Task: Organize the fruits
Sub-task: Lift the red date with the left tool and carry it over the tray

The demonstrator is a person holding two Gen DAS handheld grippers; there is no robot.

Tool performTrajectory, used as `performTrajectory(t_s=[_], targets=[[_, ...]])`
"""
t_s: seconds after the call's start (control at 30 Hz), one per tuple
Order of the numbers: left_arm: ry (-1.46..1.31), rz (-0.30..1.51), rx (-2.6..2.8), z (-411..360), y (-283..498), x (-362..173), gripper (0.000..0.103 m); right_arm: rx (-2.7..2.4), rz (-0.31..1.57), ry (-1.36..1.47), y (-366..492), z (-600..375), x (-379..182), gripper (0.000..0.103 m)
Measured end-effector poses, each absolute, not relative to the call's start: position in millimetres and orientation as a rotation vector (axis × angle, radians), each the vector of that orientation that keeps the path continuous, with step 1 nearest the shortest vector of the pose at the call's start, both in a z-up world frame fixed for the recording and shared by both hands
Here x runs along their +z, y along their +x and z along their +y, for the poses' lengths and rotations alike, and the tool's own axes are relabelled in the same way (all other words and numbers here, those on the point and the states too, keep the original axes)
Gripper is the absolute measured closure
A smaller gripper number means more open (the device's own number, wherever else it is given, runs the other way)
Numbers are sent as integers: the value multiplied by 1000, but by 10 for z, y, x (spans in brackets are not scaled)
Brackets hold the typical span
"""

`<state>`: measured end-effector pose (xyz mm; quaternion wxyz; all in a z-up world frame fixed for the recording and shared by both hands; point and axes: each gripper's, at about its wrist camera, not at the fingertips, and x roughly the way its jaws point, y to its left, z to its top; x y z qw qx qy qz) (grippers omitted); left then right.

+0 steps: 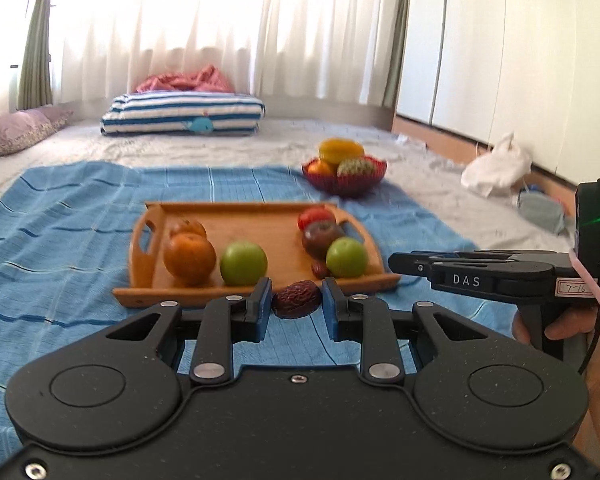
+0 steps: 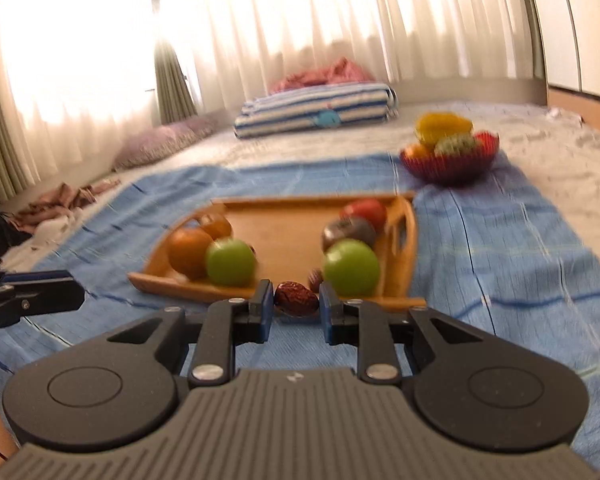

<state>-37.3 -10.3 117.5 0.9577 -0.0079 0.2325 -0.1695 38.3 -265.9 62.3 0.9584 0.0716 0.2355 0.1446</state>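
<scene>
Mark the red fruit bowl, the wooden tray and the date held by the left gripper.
red fruit bowl (image 1: 342, 184), left wrist view, front wall.
wooden tray (image 1: 251, 220), left wrist view, bare floor.
date (image 1: 296, 300), left wrist view, wrinkled middle.

Pale bed (image 1: 259, 140) — blue cloth (image 1: 59, 240) spread across it, striped folded quilt (image 1: 183, 114), purple pillow (image 1: 15, 130), white bag (image 1: 496, 166)

The left gripper (image 1: 295, 300) is black, with silver screws, two round discs and blue pads on its jaws. The right gripper (image 2: 294, 302) looks alike but has a grey ribbed cover; its side reads "DAS", with a handwritten label and a green light behind the lettering.
</scene>
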Motion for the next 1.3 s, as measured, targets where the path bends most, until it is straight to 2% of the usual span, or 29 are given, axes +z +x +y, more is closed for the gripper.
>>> performTrajectory(t_s=[0.23, 0.63, 1.0, 1.3], targets=[[-52, 437, -326, 106, -680, 1316, 78, 320, 418, 144, 287, -2530, 871, 74], [-79, 437, -337, 285, -1225, 1345, 78, 305, 429, 139, 41, -2412, 916, 74], [-78, 481, -321, 315, -1411, 1194, 78, 285, 453, 144, -60, -2410, 839, 74], [-151, 427, -424, 356, -1523, 1524, 78, 278, 436, 149, -44, -2427, 889, 73]])
